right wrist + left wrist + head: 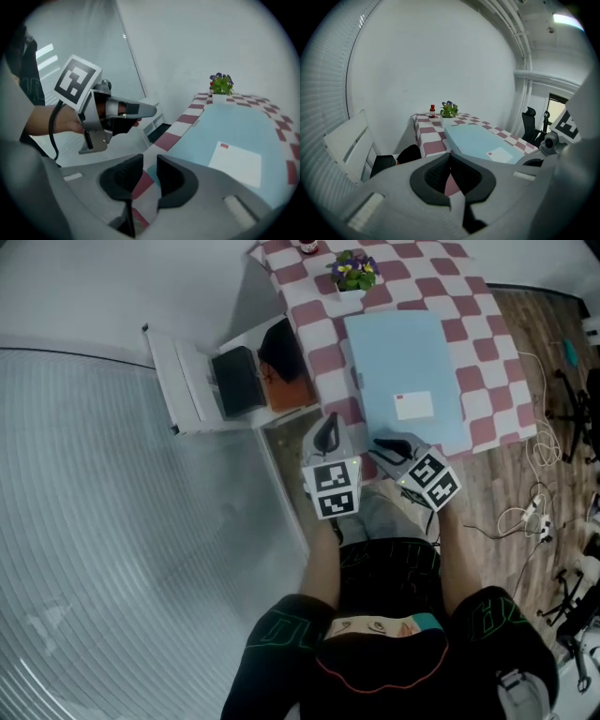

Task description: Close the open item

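A flat light blue case (403, 371) with a white label (414, 405) lies on the red-and-white checked table (319, 334), its lid down flat. It also shows in the left gripper view (476, 140) and the right gripper view (243, 126). My left gripper (326, 432) hovers at the table's near left corner, jaws together with nothing in them (450, 154). My right gripper (384, 448) is just off the case's near edge, with a gap between its jaws and nothing in it (149, 161).
A potted flower (352, 273) and a small red bottle (432, 111) stand at the table's far end. A white folding chair (187, 381) with a black bag (236, 381) sits left of the table. Cables (534, 512) lie on the wooden floor at the right.
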`<state>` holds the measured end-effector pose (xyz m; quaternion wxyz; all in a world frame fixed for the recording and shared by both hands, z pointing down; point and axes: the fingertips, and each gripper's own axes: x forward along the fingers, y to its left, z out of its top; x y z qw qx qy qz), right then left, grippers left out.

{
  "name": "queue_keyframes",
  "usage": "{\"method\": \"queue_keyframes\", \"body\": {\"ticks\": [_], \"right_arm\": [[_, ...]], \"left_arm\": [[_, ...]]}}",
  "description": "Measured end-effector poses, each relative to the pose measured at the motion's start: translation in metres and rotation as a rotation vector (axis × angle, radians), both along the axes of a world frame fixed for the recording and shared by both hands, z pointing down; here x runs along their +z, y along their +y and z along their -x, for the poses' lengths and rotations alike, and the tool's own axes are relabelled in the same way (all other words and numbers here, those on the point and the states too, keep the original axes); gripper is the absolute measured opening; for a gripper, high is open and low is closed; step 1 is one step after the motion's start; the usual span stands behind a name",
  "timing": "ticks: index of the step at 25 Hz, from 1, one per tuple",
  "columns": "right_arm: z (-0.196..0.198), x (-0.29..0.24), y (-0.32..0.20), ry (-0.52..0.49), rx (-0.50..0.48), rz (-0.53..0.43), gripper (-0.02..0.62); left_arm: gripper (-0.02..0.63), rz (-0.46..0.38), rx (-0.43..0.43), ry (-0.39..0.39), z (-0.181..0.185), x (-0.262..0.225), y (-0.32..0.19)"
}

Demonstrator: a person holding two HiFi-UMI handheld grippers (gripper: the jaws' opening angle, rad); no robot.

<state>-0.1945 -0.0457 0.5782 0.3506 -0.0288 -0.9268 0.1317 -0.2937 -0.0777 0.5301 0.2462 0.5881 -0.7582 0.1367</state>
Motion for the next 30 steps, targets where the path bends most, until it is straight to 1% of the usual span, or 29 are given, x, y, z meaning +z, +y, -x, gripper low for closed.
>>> {"method": "queue_keyframes", "body": {"ticks": [1,3,5,6,11,15,17,19,21,26,30], "right_arm": [[0.002,-0.001,0.001,-0.021,0.024,0.037,0.098],[0.003,-0.004,-0.008,-0.063,0.111,0.062,0.094],[0.003,-0.017,-0.031,-0.128,0.215,0.055,0.042],[0.003,-0.025,-0.041,-0.159,0.259,0.048,0.005],[-0.01,-0.057,-0.092,-0.251,0.448,0.018,0.003],[-0.028,-0.076,-0.131,-0.296,0.601,-0.018,0.003],[-0.033,-0.09,-0.148,-0.319,0.656,-0.043,0.003],[-0.038,-0.105,-0.161,-0.33,0.692,-0.088,0.003],[-0.045,-0.12,-0.171,-0.32,0.724,-0.155,0.003],[-0.081,-0.164,-0.206,-0.356,0.867,-0.276,0.003],[-0.104,-0.206,-0.231,-0.358,0.936,-0.425,0.003]], "left_arm": [[0.009,0.003,0.016,-0.009,-0.001,-0.002,-0.003],[0.009,0.002,0.053,-0.027,-0.005,-0.007,-0.012],[0.009,-0.02,0.075,-0.043,-0.007,-0.015,-0.025],[0.009,-0.033,0.079,-0.048,-0.007,-0.019,-0.03],[0.009,-0.075,0.117,-0.053,-0.016,-0.039,-0.053],[0.009,-0.129,0.185,-0.064,-0.029,-0.059,-0.075],[0.009,-0.168,0.218,-0.072,-0.032,-0.07,-0.09],[0.009,-0.198,0.242,-0.066,-0.033,-0.079,-0.102],[0.009,-0.233,0.266,-0.073,-0.034,-0.092,-0.116],[0.009,-0.339,0.354,-0.14,-0.044,-0.143,-0.148],[0.009,-0.41,0.397,-0.164,-0.051,-0.179,-0.168]]}}
